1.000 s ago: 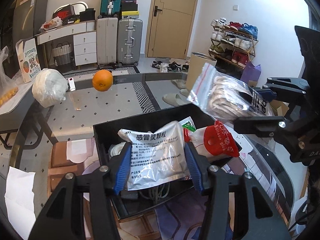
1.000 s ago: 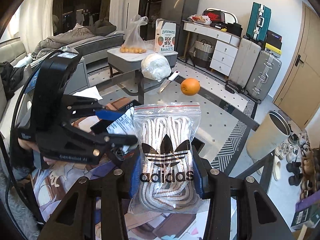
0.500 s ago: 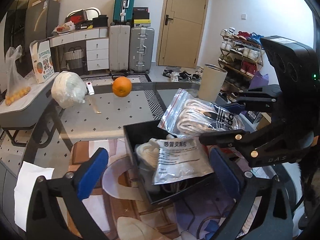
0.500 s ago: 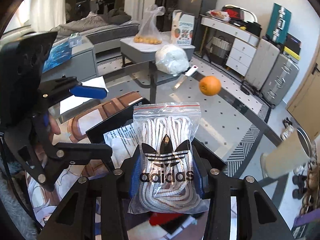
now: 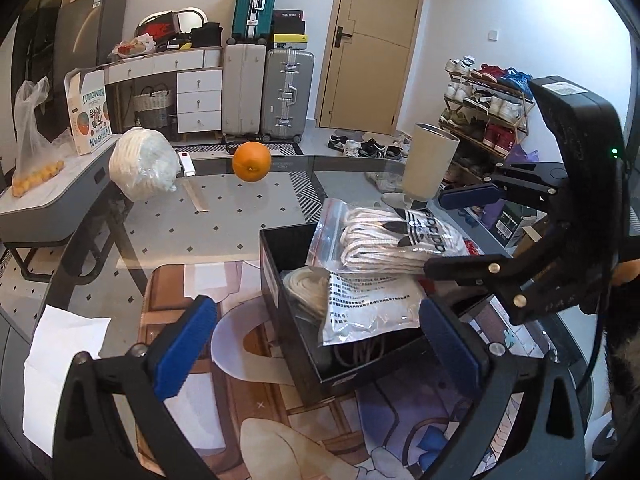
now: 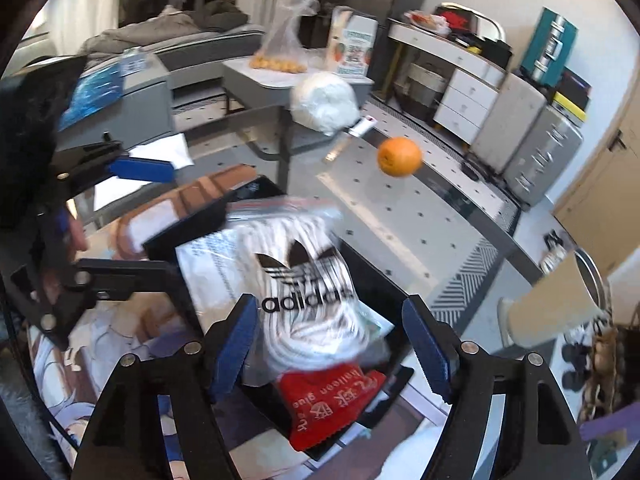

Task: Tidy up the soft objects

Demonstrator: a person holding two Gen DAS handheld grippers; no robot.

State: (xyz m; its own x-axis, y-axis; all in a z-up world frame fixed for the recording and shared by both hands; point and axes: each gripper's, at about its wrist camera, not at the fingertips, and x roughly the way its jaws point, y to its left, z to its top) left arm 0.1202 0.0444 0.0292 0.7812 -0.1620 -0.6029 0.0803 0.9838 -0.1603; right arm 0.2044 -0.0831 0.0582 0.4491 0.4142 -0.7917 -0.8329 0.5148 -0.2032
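Both our grippers are spread wide with nothing between the fingers. The left gripper hangs just short of the black box, a rigid rectangular thing on the glass bench. The right gripper sits over the box's other end, its blue ribbed pads either side of the sock bag but not touching it as far as we can tell.

The sock bag is a clear crinkly zip pouch stuffed with white ribbed socks, logo up, lying on top of the pile in the box. Under it is a flat white printed sachet, and a coil of white cord on the side nearer the left fingers. A red foil packet sits right below the right fingers.

Beyond the box, well past both sets of fingers, there's a round orange and a lumpy white bundle wrapped in plastic.
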